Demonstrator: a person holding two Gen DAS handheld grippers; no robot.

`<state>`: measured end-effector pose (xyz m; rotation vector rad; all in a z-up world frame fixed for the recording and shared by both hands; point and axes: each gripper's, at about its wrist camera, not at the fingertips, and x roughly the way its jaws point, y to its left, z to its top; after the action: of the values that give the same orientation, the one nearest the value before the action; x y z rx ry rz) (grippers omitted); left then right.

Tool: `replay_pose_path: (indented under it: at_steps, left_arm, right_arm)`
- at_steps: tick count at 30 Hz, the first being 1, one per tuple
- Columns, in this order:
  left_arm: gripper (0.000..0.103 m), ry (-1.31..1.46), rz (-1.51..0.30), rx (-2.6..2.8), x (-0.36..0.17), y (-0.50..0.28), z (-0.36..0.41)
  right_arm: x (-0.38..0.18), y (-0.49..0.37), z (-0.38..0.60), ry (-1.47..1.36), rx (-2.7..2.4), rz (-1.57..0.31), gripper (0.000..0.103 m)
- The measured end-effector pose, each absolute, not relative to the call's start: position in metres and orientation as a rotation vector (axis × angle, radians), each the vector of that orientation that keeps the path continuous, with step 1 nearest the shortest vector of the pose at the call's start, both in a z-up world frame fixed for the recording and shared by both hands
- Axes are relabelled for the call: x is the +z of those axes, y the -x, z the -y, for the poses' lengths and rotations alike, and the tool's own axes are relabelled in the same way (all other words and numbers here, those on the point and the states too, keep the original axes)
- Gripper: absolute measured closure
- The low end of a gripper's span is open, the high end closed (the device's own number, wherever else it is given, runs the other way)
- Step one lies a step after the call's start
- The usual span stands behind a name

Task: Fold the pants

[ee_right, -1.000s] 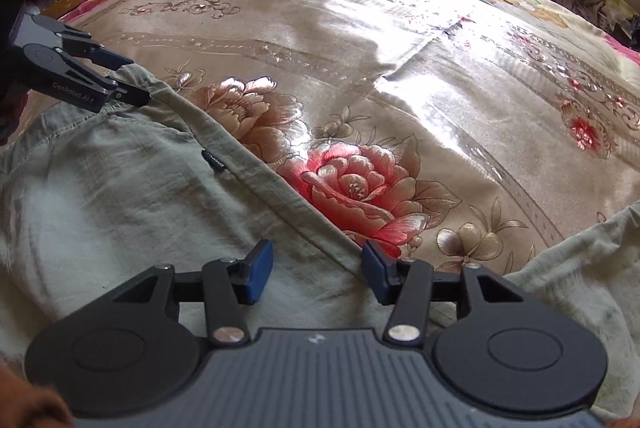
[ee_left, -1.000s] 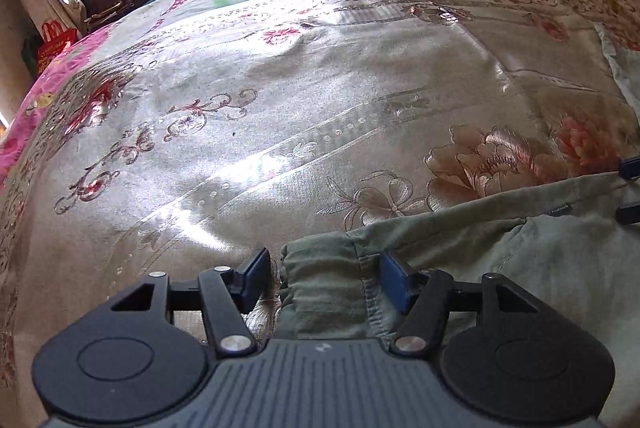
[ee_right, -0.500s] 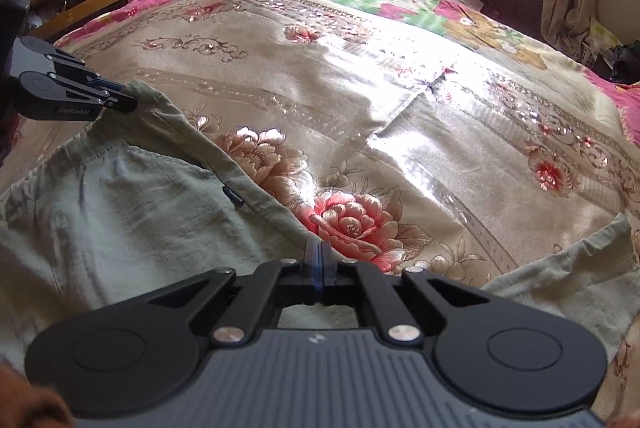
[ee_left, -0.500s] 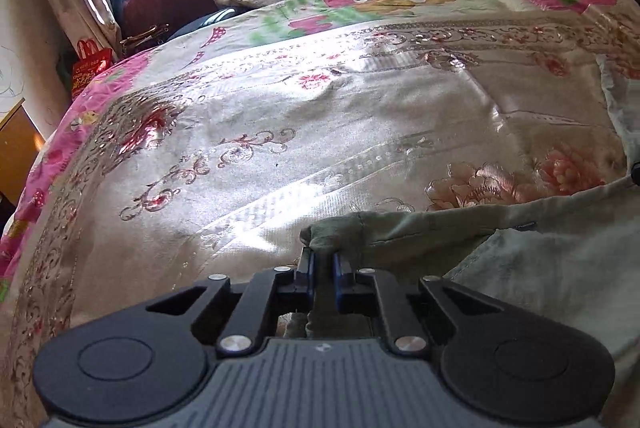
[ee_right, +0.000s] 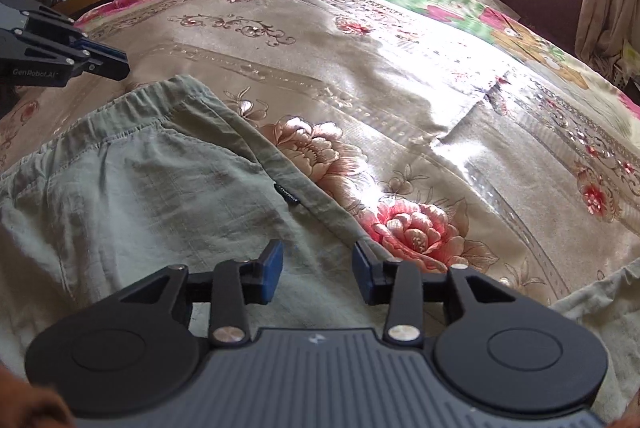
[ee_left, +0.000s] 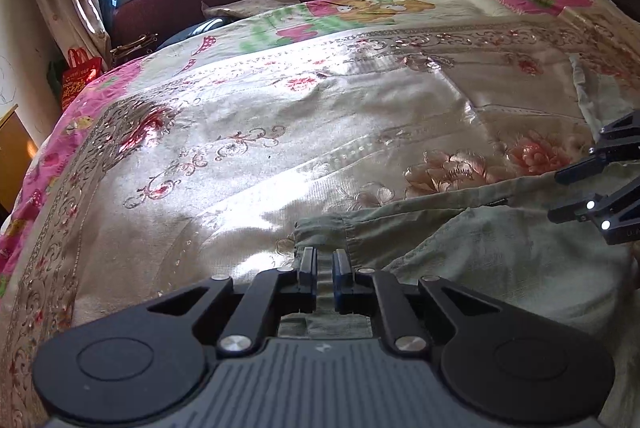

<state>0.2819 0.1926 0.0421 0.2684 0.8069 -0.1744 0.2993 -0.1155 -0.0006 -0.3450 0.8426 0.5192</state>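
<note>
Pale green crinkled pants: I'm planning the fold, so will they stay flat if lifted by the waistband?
Probably not: the pale green crinkled pants look thin and wrinkled, so likely floppy. They may slide easily on the glossy floral satin bedspread.

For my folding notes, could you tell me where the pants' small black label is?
In the right wrist view, the label sits on the pants' right edge seam, just left of the pale embroidered peony.

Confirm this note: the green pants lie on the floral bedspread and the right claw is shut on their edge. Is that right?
Not quite. The right claw is open, its fingers spread apart over the pants, as the right wrist view shows. The pants do lie on the floral bedspread.
</note>
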Motion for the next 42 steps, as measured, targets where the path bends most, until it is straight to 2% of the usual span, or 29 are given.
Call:
replay_pose_path:
  at_steps: [11, 13, 17, 18, 19, 20, 21, 23, 31, 34, 37, 42]
  left_arm:
    - [0.070, -0.215, -0.861, -0.211, 0.012, -0.308, -0.200]
    - [0.067, -0.213, -0.861, -0.215, 0.012, -0.307, -0.200]
    - [0.065, -0.244, -0.861, -0.210, 0.012, -0.304, -0.196]
    - [0.065, -0.245, -0.862, -0.205, 0.012, -0.303, -0.195]
    - [0.065, -0.247, -0.864, -0.203, 0.013, -0.301, -0.194]
    - [0.065, -0.252, -0.864, -0.201, 0.015, -0.299, -0.194]
    - [0.065, -0.263, -0.862, -0.198, 0.017, -0.296, -0.193]
    - [0.065, -0.285, -0.855, -0.198, 0.023, -0.289, -0.193]
    - [0.061, -0.218, -0.799, -0.183, 0.056, -0.240, -0.215]
    - [0.054, -0.137, -0.769, -0.198, 0.066, -0.199, -0.223]
    - [0.047, -0.113, -0.763, -0.198, 0.065, -0.154, -0.222]
    - [0.047, -0.088, -0.808, -0.215, 0.055, -0.106, -0.212]
  right_arm:
    - [-0.020, -0.354, 0.117, 0.341, 0.580, -0.929, 0.059]
    - [-0.017, -0.351, 0.111, 0.320, 0.642, -0.940, 0.067]
    - [-0.023, -0.350, 0.095, 0.395, 0.647, -0.942, 0.069]
    - [-0.023, -0.351, 0.093, 0.376, 0.628, -0.948, 0.075]
    - [-0.023, -0.350, 0.090, 0.360, 0.618, -0.956, 0.087]
    - [-0.023, -0.348, 0.087, 0.354, 0.615, -0.965, 0.095]
    - [-0.021, -0.341, 0.082, 0.385, 0.600, -0.956, 0.100]
    - [-0.015, -0.330, 0.078, 0.421, 0.590, -0.931, 0.101]
    - [0.071, -0.227, 0.103, 0.263, 0.671, -0.725, 0.101]
    - [0.088, -0.152, 0.101, 0.330, 0.766, -0.664, 0.101]
    - [0.061, -0.084, 0.092, 0.382, 0.854, -0.750, 0.100]
    - [-0.001, -0.029, 0.078, 0.526, 0.790, -0.814, 0.096]
